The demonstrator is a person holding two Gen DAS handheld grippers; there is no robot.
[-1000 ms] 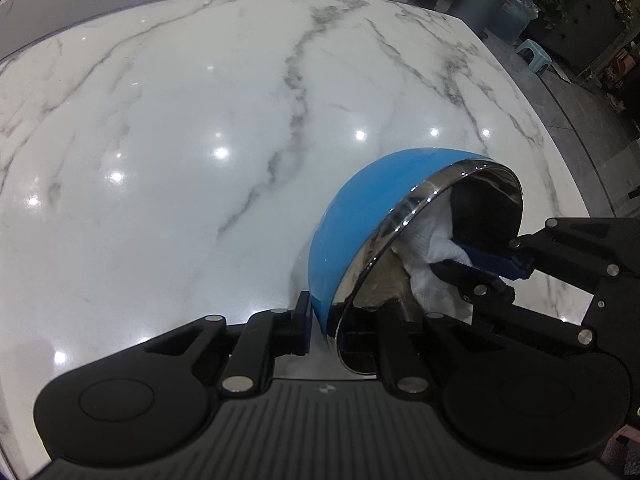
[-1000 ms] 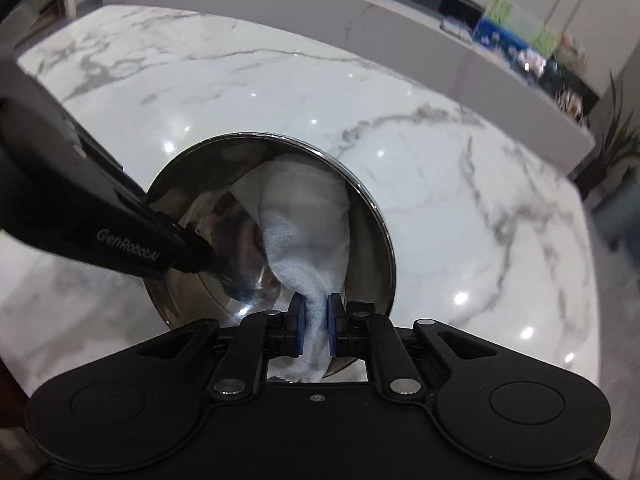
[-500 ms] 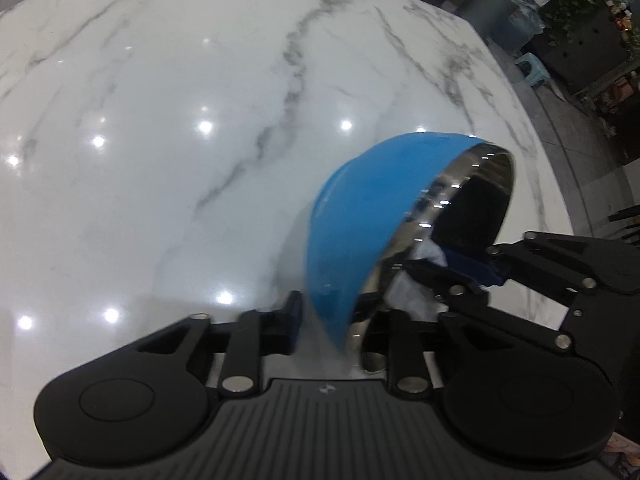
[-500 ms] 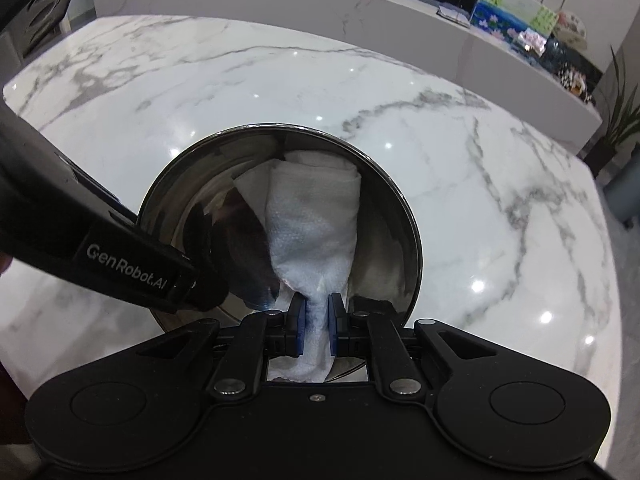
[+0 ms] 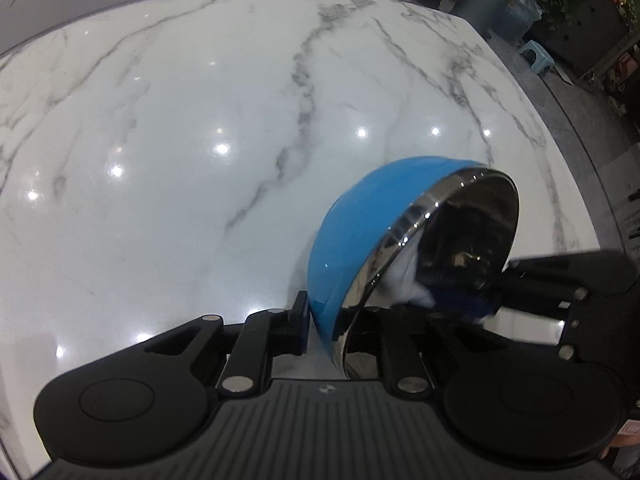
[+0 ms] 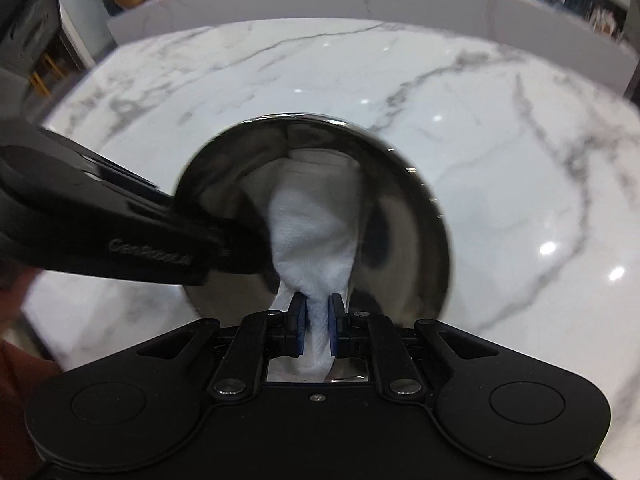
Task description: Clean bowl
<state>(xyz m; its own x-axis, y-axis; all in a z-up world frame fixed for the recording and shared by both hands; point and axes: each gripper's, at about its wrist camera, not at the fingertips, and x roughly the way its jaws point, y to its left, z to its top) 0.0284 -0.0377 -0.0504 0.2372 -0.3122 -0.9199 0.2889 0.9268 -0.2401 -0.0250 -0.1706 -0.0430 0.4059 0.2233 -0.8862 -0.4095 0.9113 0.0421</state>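
Bowl [image 5: 352,248]: we hold it tipped on edge above the marble table [image 5: 200,160], blue outside toward 9 o'clock and steel mouth toward 3 o'clock in the left wrist view, so the inside faces the other tool.
Left gripper [image 5: 340,324]: clamped on the bowl's lower rim, one finger on the blue shell and one inside; we judge this grip keeps the bowl steady and open for wiping.
Cloth [image 6: 316,232]: white, bunched, running from the pads at 6 o'clock up to the bowl's far wall at 12 o'clock in the right wrist view; it touches the steel lining.
Right gripper [image 6: 318,324]: pinched tight on the cloth's lower end, which lets us push the loose part around the inside.
Step, as we judge it: wiping the interior, mid-stroke, since the right view is blurred.
Writing: pale lettering on the left gripper's arm [image 6: 148,248], too smeared for us to read; no other labels legible.
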